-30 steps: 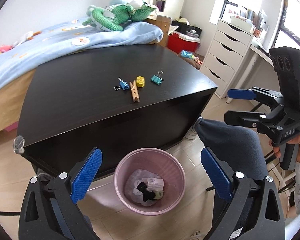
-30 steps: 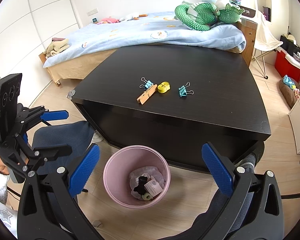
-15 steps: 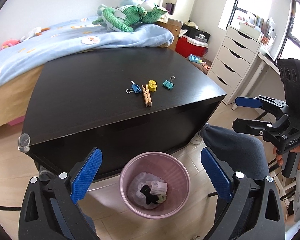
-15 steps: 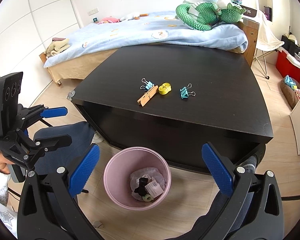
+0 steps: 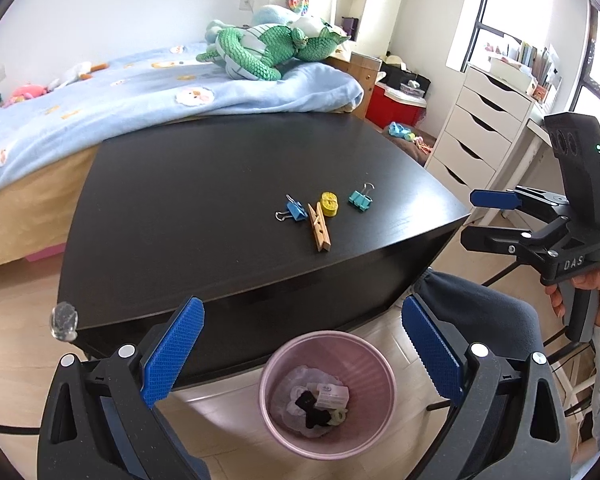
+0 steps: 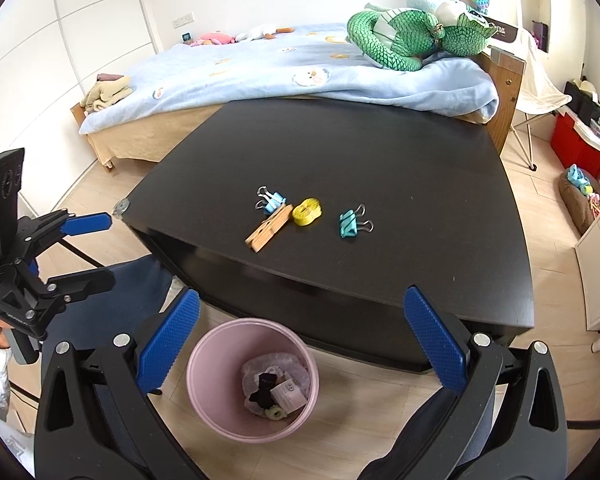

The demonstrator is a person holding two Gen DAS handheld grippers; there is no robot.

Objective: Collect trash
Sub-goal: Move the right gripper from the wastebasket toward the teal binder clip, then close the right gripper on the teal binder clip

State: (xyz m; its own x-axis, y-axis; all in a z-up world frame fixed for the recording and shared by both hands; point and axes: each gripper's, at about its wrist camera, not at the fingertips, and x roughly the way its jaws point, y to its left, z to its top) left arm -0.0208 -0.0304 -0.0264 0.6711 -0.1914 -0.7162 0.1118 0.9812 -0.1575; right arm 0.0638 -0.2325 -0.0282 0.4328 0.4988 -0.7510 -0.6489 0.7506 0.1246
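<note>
Above the pink bin (image 5: 327, 394), both hand-held grippers (image 5: 300, 354) (image 6: 298, 342) hover, jaws spread.

On the counter (image 5: 188, 200) lie four things in a row — clip (image 5: 294, 211), clothespin (image 5: 319, 227), tape roll (image 5: 329, 203), second clip (image 5: 360, 199). The bin (image 5: 327, 394) stands on the floor before the counter — the bed (image 5: 100, 100) lies behind.

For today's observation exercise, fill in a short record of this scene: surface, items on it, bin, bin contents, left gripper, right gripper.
surface: black table
items: blue clip, clothespin, yellow roll, teal clip
bin: pink bin on the floor, in front of the table
bin contents: bag, black scrap, paper
left gripper: open, empty
right gripper: open, empty
</note>
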